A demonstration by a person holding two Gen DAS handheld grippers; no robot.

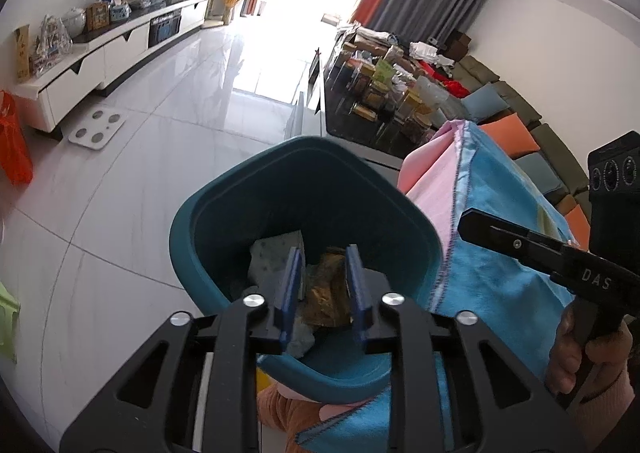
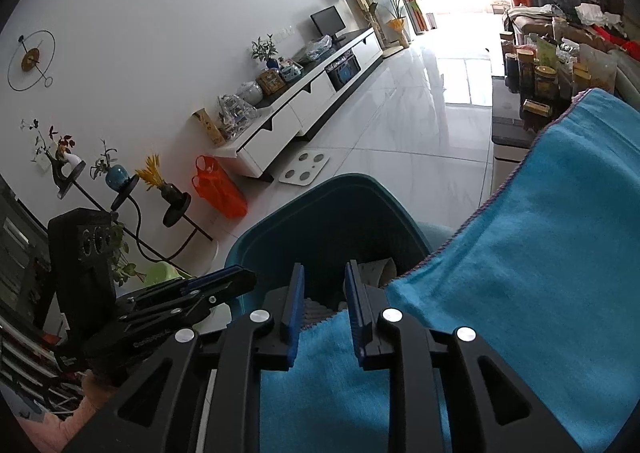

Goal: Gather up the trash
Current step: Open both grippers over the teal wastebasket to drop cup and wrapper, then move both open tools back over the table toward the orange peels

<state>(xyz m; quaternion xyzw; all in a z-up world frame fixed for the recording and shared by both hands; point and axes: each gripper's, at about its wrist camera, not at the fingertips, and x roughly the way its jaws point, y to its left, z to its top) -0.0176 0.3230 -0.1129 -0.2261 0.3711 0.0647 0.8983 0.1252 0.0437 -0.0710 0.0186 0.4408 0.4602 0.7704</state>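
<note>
A teal trash bin point(image 1: 304, 189) stands on the white floor; it also shows in the right wrist view point(image 2: 332, 213). Inside lie a brown crumpled wrapper point(image 1: 326, 293) and grey-white paper scraps point(image 1: 272, 253). My left gripper point(image 1: 325, 285) hovers open over the bin's mouth, nothing between its blue pads. My right gripper point(image 2: 323, 301) is open and empty, above a blue cloth point(image 2: 540, 253) at the bin's near rim. The right gripper also shows in the left wrist view point(image 1: 472, 223), and the left gripper in the right wrist view point(image 2: 232, 281).
The blue cloth with a pink one point(image 1: 432, 173) drapes over a surface right of the bin. A dark table point(image 1: 360, 125) crowded with jars stands beyond. A white TV cabinet point(image 1: 112, 49), a white scale point(image 1: 98, 127) and an orange bag point(image 1: 14, 141) lie to the left.
</note>
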